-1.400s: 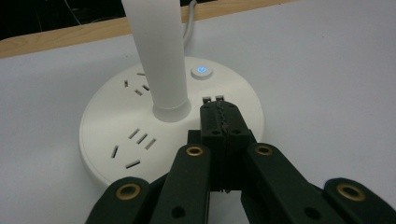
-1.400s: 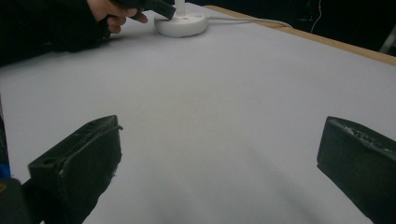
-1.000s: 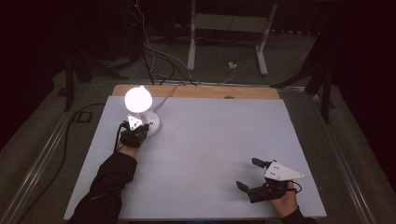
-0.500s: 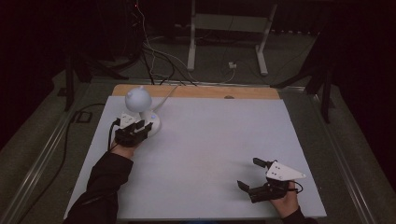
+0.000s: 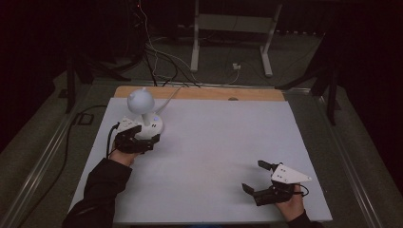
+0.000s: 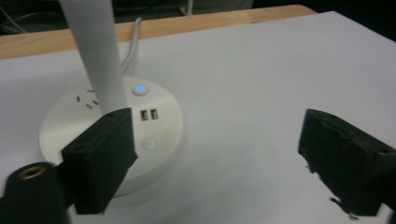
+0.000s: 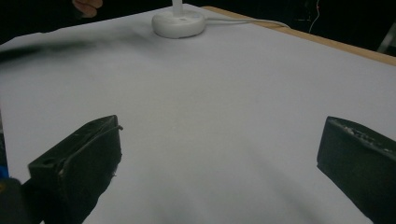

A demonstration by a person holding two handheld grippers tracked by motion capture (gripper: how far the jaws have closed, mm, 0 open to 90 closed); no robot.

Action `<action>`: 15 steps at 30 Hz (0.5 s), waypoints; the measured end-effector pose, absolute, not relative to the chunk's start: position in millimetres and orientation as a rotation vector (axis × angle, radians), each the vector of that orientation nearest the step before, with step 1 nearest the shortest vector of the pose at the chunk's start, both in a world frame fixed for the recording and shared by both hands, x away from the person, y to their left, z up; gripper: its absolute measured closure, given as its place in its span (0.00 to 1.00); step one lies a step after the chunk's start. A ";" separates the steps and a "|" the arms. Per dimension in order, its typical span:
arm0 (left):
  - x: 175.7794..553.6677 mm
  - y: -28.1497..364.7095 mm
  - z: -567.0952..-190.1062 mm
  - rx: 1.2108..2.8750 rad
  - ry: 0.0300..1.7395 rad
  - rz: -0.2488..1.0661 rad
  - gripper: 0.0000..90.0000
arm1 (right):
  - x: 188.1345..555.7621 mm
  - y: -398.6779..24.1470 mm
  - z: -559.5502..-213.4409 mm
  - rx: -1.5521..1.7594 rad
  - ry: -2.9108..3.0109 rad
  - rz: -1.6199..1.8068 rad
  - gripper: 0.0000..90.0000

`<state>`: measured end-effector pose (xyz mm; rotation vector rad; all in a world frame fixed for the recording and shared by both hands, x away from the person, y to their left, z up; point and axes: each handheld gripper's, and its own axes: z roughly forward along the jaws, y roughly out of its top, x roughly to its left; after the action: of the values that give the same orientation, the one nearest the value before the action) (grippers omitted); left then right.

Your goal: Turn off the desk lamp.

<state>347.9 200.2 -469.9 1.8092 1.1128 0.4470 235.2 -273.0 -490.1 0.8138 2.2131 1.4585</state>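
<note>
White table with a wooden strip along its far edge sat in a dark room. A white desk lamp stood at the far left of the table: round base, white stem rising from it, globe-like head on top. The lamp was unlit in the high view. On the base, the left gripper view showed a small button glowing blue, two USB ports, a plain round button and socket slots. A white cable ran from the base back over the wooden strip.

Left tool was at the near side of the lamp base, held by the left hand with a dark sleeve. It was released, jaws spread wide. In the left gripper view, one jaw overlapped the near edge of the base just in front of the stem; I couldn't tell if it touched. The other jaw stood over bare table, well off the base. Nothing was between them.

Right tool was at the near right of the table, well apart from the lamp, with a grey three-cornered plate on top. It was released too, jaws wide apart over bare table, nothing held. The right gripper view showed the lamp base far off, with its cable trailing toward the wooden edge.

Behind the table were floor cables and a white metal stand.
</note>
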 end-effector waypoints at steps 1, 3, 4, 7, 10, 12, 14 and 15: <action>345.8 199.8 -468.5 1.812 1.105 0.436 0.07 | 235.0 -272.8 -490.1 0.814 2.215 1.457 0.00; 340.6 199.2 -466.4 1.824 1.081 0.422 0.02 | 234.6 -272.6 -490.0 0.811 2.216 1.456 0.00; 337.9 199.1 -465.7 1.833 1.074 0.421 0.02 | 234.7 -272.8 -489.9 0.813 2.214 1.457 0.00; 328.5 199.7 -464.9 1.852 1.046 0.404 0.01 | 234.5 -272.8 -489.9 0.814 2.214 1.458 0.00; 319.1 200.5 -466.6 1.881 1.006 0.370 0.01 | 235.0 -272.7 -490.1 0.813 2.214 1.457 0.00; 312.2 201.3 -469.0 1.894 0.981 0.364 0.01 | 234.7 -272.5 -490.1 0.816 2.215 1.457 0.00; 307.0 202.8 -471.8 1.907 0.962 0.353 0.01 | 234.4 -271.9 -490.0 0.814 2.216 1.458 0.00; 303.6 204.1 -473.9 1.911 0.958 0.352 0.01 | 234.5 -271.9 -490.1 0.813 2.216 1.456 0.00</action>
<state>303.6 204.1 -473.9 1.9105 0.9581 0.3524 234.5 -271.9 -490.1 0.8132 2.2155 1.4563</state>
